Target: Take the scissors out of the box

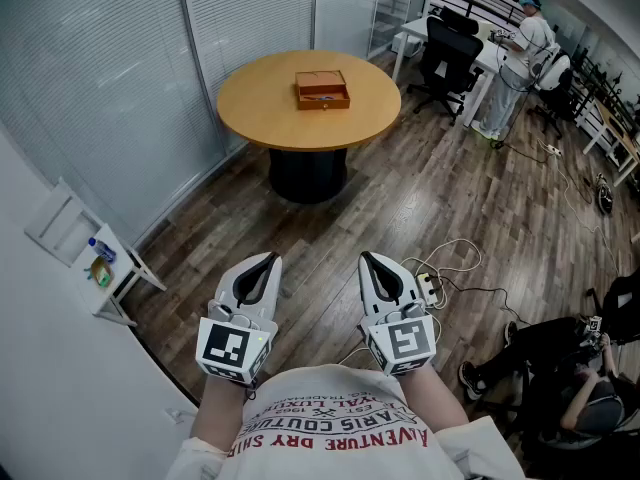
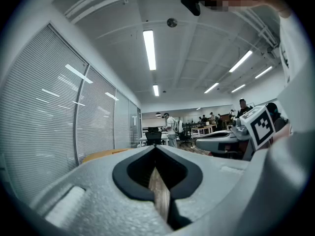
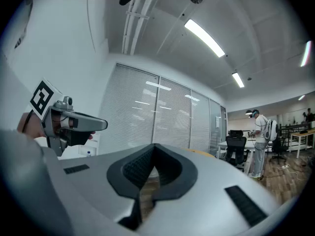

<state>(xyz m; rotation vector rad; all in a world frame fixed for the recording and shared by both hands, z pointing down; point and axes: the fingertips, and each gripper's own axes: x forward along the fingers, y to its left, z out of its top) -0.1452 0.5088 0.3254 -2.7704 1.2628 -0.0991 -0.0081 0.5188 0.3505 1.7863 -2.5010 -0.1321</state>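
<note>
- Closest to us is our own white shirt with red letters [image 1: 335, 430], at the bottom of the head view.
- Just past it we hold the left gripper [image 1: 269, 259], grey and white with a black tip. Its two jaws are squeezed together with nothing between them.
- Beside it, a little apart, is the right gripper [image 1: 367, 259], which looks the same. Its jaws are pressed together too, and it holds nothing.
- Both grippers point level, out towards the middle of the room.
- Under them is a dark brown wooden plank floor [image 1: 330, 233].
- Near the right gripper, a white power strip with white cables [image 1: 431, 286] lies on the floor.
- At the left wall stands a small white shelf [image 1: 70, 230] with a blue bottle [image 1: 100, 250] on it.
- Further off is a round yellow-wood table on a black base [image 1: 250, 103].
- A brown wooden box [image 1: 322, 89] sits on top of the table, near the middle. It is open and far from both grippers.
- A small blue and orange thing [image 1: 323, 96] lies in the box. It is too small for us to tell if it is the scissors.
- Behind the table is a black office chair [image 1: 446, 53].
- Farthest away, a person in white [image 1: 522, 60] stands at a white desk [image 1: 412, 34].
</note>
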